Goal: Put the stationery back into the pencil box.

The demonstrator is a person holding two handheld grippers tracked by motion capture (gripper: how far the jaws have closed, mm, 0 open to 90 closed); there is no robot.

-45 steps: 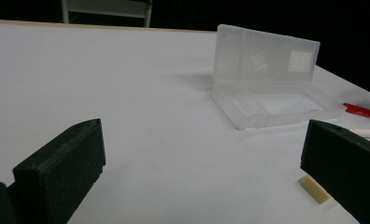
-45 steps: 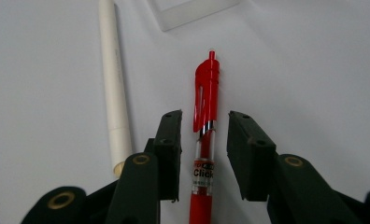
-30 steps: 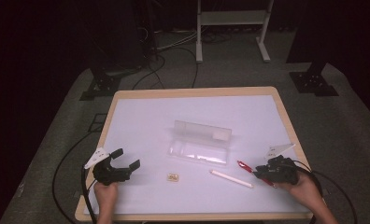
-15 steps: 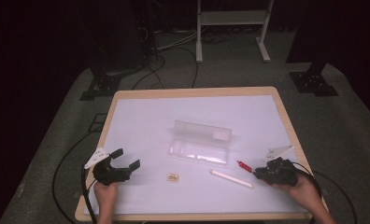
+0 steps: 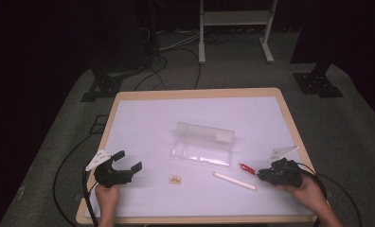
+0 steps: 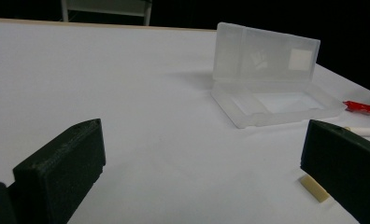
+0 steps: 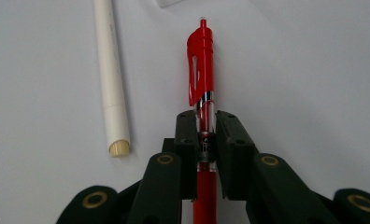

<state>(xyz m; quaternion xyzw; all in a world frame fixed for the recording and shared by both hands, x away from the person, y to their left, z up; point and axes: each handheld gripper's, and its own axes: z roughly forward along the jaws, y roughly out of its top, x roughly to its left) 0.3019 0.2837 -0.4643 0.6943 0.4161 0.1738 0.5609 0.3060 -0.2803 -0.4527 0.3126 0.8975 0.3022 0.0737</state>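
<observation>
Left claw (image 5: 129,161): bare bench (image 5: 147,123) ahead; small tan block (image 5: 175,179) just beside its right jaw. Farther ahead-right, open clear case (image 5: 202,144), lid upright. Right claw (image 5: 261,173): white stick (image 5: 234,180) just beside it, case close ahead.

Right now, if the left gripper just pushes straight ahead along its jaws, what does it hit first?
Probably the open clear plastic case. The left gripper is open, with bare white table ahead between its jaws. The case sits ahead and slightly right; the small tan eraser lies by the right jaw. Depth is unclear, so it may pass just left of the case.
</observation>
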